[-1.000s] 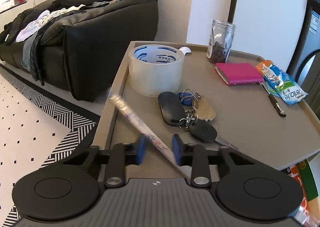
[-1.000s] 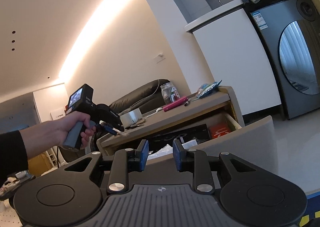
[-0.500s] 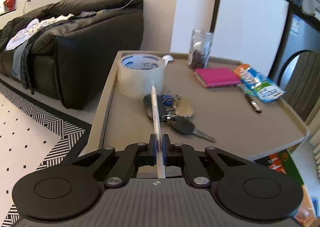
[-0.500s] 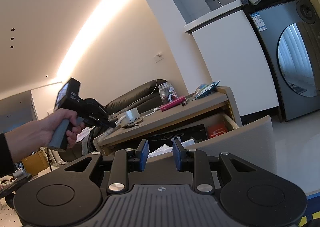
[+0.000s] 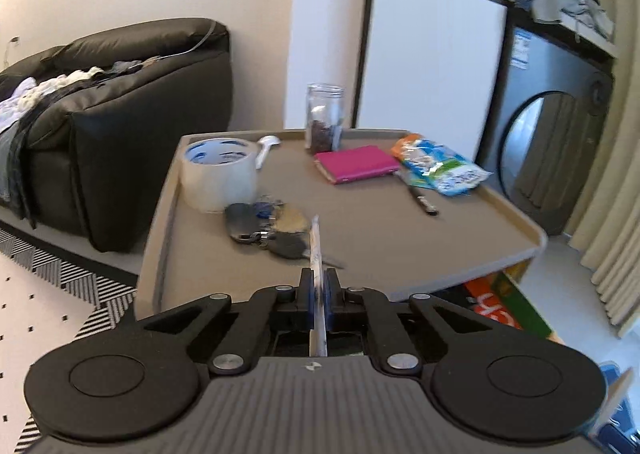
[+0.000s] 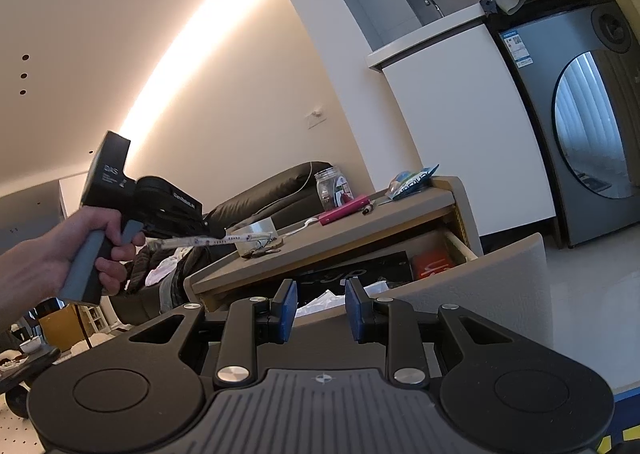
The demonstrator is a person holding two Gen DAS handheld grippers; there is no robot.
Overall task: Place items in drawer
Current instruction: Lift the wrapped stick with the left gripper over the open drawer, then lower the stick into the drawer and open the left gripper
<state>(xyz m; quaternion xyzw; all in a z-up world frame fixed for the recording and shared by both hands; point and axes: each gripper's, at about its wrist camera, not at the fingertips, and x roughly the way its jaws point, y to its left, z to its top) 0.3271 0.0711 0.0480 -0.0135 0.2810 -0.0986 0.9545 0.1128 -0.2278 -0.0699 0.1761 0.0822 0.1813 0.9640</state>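
Left gripper (image 5: 318, 304) clamped on thin wrapped stick (image 5: 316, 254), long overhang; may snag table (image 5: 400, 238) edge entering drawer (image 6: 448, 250). Right gripper (image 6: 320, 310) fingers apart, empty.

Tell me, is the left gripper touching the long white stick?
Touching. The left wrist view shows the left gripper shut on the stick, both pads pressing its sides.

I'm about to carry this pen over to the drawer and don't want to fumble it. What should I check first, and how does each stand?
1. Left gripper shut on the pen: ok.
2. Pen lifted off the tabletop: ok, seen from the right wrist view.
3. Drawer open: ok.
4. Free room in the drawer: cannot tell; a black item and an orange box already lie inside.
5. Right gripper open, empty: ok.
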